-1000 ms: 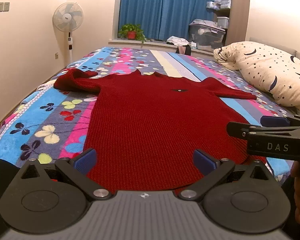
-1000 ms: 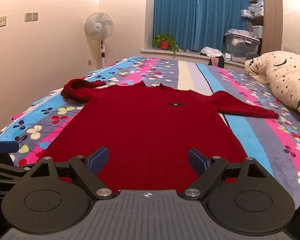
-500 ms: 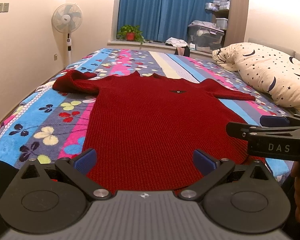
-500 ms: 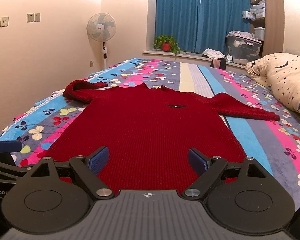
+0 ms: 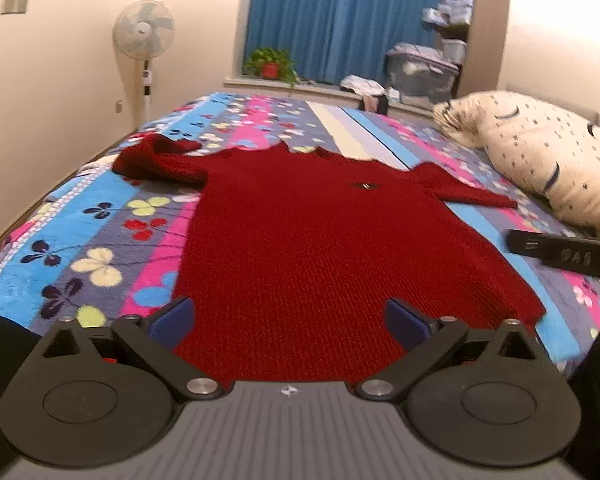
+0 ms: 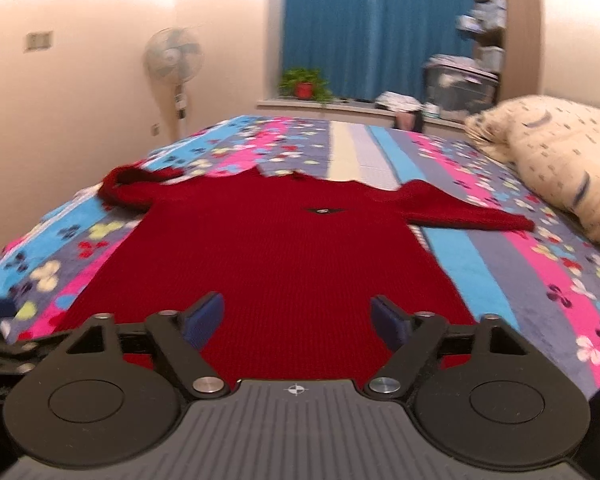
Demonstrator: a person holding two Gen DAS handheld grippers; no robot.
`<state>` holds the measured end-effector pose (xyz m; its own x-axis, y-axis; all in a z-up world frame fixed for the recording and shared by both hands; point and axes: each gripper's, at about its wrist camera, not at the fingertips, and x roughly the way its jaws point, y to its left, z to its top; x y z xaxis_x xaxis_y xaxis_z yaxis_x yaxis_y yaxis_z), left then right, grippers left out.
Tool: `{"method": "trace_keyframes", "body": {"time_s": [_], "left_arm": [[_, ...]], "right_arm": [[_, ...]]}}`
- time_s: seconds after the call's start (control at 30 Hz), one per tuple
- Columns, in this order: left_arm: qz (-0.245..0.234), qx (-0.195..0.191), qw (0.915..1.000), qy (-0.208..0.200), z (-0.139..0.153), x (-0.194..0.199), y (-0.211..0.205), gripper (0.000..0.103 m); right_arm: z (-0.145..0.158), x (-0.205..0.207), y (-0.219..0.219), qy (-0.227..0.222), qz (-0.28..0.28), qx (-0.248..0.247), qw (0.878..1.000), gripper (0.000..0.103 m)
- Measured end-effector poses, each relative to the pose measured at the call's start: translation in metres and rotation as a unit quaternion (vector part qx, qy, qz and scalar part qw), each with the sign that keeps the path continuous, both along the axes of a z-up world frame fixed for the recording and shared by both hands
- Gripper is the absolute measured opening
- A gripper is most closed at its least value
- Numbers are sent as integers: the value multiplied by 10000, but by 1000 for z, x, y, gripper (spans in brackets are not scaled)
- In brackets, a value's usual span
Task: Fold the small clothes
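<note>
Judging by the layout, step in hand = the approach for the first fold, nothing grasped yet. To do it well: bring both grippers down w/ jaws wide, pinch only the knit, not the blanket under it, and take matching spots on each side so the fold line runs straight. Uncurl the bunched sleeve first or it'll lump inside the fold.

The dark red ribbed-knit short-sleeve sweater lies flat, front up, on the bright striped floral fleece blanket, collar at the far end, hem nearest the cameras. Left sleeve is bunched/curled; right sleeve lies straight out toward the cream star-and-moon print pillow.

Left gripper: blue-padded fingers spread apart, empty, hovering just above the hem, over the left-centre part. Right gripper: also spread apart, empty, over the hem's middle-right. Whether either touches the fabric – can't tell.
</note>
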<state>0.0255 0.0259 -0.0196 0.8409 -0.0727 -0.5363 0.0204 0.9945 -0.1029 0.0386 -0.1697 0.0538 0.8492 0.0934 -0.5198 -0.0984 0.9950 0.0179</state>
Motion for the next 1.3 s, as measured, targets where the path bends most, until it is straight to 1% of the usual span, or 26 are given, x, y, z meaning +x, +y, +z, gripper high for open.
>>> {"method": "trace_keyframes", "body": {"time_s": [0.03, 0.07, 0.1, 0.13, 0.17, 0.23, 0.27, 0.3, 0.37, 0.43, 0.5, 0.53, 0.6, 0.67, 0.7, 0.77, 0.8, 0.83, 0.87, 0.9, 0.93, 0.97, 1.07, 1.13, 1.23, 1.3], "left_arm": [[19, -34, 10000, -23, 1, 2, 5, 91], [5, -49, 10000, -22, 3, 6, 10, 81], [-55, -37, 10000, 3, 5, 12, 15, 70], [-108, 8, 9999, 27, 7, 21, 22, 66], [-104, 33, 9999, 26, 9, 28, 29, 63], [-82, 109, 9999, -5, 11, 47, 48, 63], [-77, 149, 9999, 26, 12, 56, 56, 63], [-80, 167, 9998, 107, 10, 67, 65, 63], [-43, 97, 9994, 343, 3, 86, 81, 63], [99, -133, 9972, 727, -10, 104, 95, 63], [259, -360, 9931, 1087, -25, 117, 103, 63], [324, -452, 9904, 1268, -32, 122, 105, 63], [419, -613, 9841, 1613, -45, 130, 108, 63], [438, -749, 9776, 1917, -56, 136, 110, 63], [412, -778, 9753, 2027, -60, 139, 111, 63], [313, -622, 9749, 2115, -67, 141, 107, 63], [259, -495, 9764, 2086, -68, 140, 104, 58], [165, -438, 9776, 2052, -68, 140, 102, 48], [37, -470, 9779, 2038, -66, 138, 101, 24], [-6, -427, 9794, 1974, -64, 136, 100, 13], [-27, -381, 9812, 1891, -60, 133, 100, 13], [-43, -382, 9825, 1820, -57, 130, 98, 12], [-44, -341, 9891, 1435, -37, 115, 97, 11], [-63, -288, 9930, 1142, -23, 104, 99, 11], [25, -137, 9941, 1072, -11, 93, 102, 11], [121, -116, 9925, 1210, -11, 93, 107, 11]], "right_arm": [[2, 6, -10, 54, -88, 158, 9998, 21], [4, 12, -19, 101, -178, 299, 9993, 14], [8, 23, -33, 139, -335, 465, 9983, 14], [11, 32, -44, 158, -486, 549, 9972, 14], [15, 45, -58, 171, -661, 623, 9957, 14], [19, 72, -82, 222, -749, 597, 9952, 15], [18, 87, -94, 303, -757, 548, 9952, 17], [14, 105, -108, 437, -764, 519, 9948, 24], [-2, 133, -134, 816, -830, 441, 9922, 33], [-29, 156, -157, 1318, -1047, 384, 9850, 35], [-57, 168, -176, 1892, -1318, 423, 9721, 37], [-69, 171, -181, 2193, -1369, 524, 9646, 40], [-88, 171, -183, 2540, -1347, 568, 9561, 51], [-101, 173, -181, 2748, -1328, 441, 9513, 55], [-105, 172, -180, 2756, -1262, 408, 9521, 56], [-106, 169, -180, 2667, -1177, 322, 9560, 55], [-106, 168, -179, 2629, -1097, 344, 9579, 39], [-104, 165, -178, 2605, -973, 447, 9595, 27], [-101, 163, -176, 2552, -918, 446, 9615, 16], [-97, 160, -174, 2469, -860, 313, 9647, 9], [-93, 157, -174, 2416, -796, 305, 9666, 7], [-89, 153, -176, 2353, -774, 429, 9679, 6], [-64, 139, -186, 1933, -855, 712, 9748, 6], [-52, 129, -200, 1784, -1056, 975, 9734, 5], [-47, 117, -214, 1895, -1211, 1408, 9642, 5], [-50, 114, -212, 2164, -1236, 1355, 9589, 5]]}}
